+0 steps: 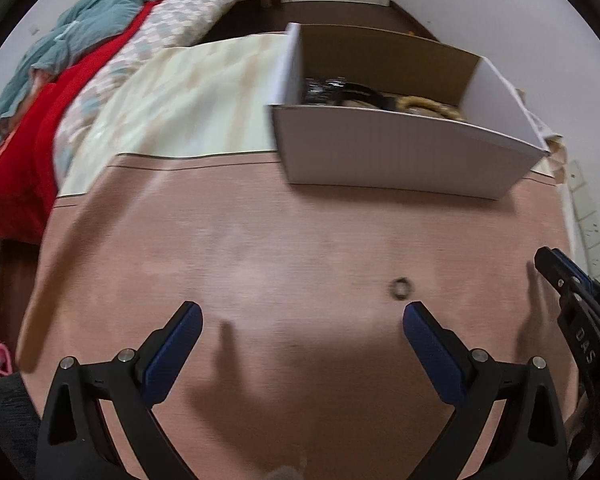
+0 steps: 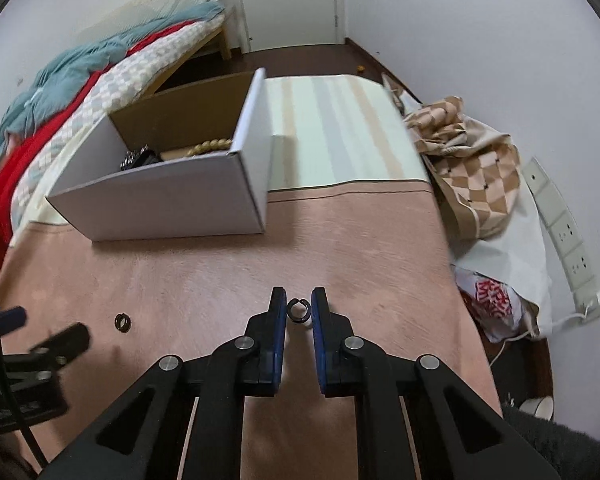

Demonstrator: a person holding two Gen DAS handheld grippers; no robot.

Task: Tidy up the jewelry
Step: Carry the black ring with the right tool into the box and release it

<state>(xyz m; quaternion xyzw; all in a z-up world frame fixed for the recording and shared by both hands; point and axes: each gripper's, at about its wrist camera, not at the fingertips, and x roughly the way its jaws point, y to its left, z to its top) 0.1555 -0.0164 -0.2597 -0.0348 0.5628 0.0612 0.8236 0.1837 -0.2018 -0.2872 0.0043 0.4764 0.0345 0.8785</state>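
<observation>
My right claw [image 2: 298,309] pinches a ring [image 2: 298,312], well short of the box [image 2: 171,200]; my left claw [image 1: 302,320] gapes empty.

The black plastic left gripper [image 1: 302,316] has dark blue textured finger pads [image 1: 175,354] and silver screws. The matching right gripper [image 2: 299,309] looks alike. White letters "DAS" mark its side.

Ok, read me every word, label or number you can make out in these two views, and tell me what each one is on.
"DAS": white letters on the black body of the right gripper, at the edge of the left wrist view.
Red print on the white plastic bag beside the table: too distorted to read.
White cardboard box: no text visible.
</observation>
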